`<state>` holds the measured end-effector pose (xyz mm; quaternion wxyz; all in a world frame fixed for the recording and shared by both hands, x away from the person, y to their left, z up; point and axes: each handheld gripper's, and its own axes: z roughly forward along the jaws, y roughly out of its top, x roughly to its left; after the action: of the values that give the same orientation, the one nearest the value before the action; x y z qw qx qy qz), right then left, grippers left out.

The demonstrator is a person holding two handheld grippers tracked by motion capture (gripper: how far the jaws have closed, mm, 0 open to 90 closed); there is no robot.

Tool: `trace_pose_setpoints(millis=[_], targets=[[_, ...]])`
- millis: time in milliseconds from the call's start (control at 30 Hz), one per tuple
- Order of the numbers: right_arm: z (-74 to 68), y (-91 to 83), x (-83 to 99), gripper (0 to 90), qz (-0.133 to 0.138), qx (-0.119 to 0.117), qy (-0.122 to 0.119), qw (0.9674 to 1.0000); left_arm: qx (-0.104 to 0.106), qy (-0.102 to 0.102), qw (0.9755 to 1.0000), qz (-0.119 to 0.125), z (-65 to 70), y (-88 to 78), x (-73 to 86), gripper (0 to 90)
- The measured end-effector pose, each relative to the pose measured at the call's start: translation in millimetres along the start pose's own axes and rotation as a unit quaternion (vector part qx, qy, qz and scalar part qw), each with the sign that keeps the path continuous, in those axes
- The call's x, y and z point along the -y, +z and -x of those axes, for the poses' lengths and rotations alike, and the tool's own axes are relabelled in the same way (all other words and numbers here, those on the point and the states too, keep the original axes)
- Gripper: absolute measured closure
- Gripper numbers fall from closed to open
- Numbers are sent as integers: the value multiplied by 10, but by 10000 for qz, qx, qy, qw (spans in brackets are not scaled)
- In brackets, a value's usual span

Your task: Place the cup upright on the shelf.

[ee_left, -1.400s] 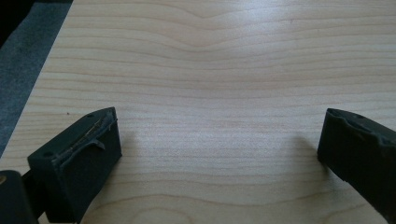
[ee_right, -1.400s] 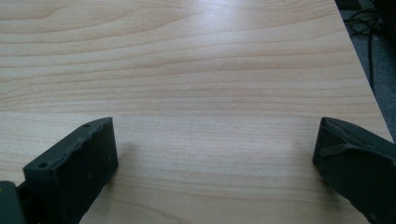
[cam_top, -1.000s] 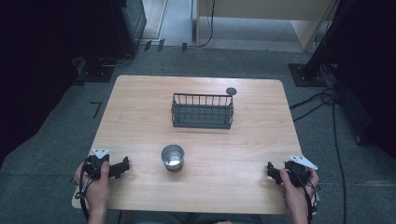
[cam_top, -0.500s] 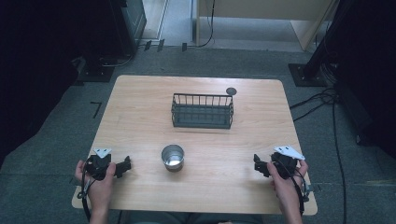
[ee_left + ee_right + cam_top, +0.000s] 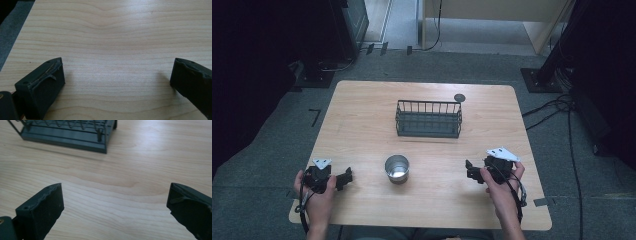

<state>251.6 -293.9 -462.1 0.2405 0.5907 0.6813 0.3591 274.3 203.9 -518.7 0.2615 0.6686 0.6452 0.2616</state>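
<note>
**Steel cup on pale wood, both grippers spread wide**

A small round metal cup (image 5: 397,168) stands upright on the light wooden table (image 5: 362,125), its open mouth showing a shiny, reflective inside and a thin bright rim. Behind the cup sits a dark wire basket (image 5: 428,119), rectangular, with thin upright bars over a solid flat base (the right gripper view catches one corner of that base (image 5: 75,135)). A small dark disc (image 5: 459,97) lies just beyond the basket's far right corner.

To the cup's left, the left gripper (image 5: 343,177) rests low near the table's front edge, its blocky black jaws well apart over bare woodgrain. To the cup's right, the right gripper (image 5: 470,170) is held with its jaws likewise wide apart, grasping nothing.
</note>
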Motion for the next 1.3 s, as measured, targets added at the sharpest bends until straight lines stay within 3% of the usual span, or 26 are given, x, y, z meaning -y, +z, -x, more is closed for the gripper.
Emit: trace_pose_setpoints(millis=[133,167,300,333,733,1300], targets=[[-113,-9,-60,0,43,-171,-83,9998,-2,-1,10000,2,0,0,1,0],[-208,-12,-102,0,72,-281,-138,9995,-1,-1,10000,3,0,0,1,0],[-329,-4,-146,0,84,-413,-220,9989,-2,-2,10000,3,0,0,0,0],[-424,16,-171,0,93,-524,-307,9981,-1,-1,10000,2,0,0,0,0],[-885,145,-273,0,74,-950,-492,9942,-3,-2,10000,2,1,0,1,0],[-1309,223,-401,0,67,-1337,-731,9883,-2,-5,10000,3,1,0,1,0]])
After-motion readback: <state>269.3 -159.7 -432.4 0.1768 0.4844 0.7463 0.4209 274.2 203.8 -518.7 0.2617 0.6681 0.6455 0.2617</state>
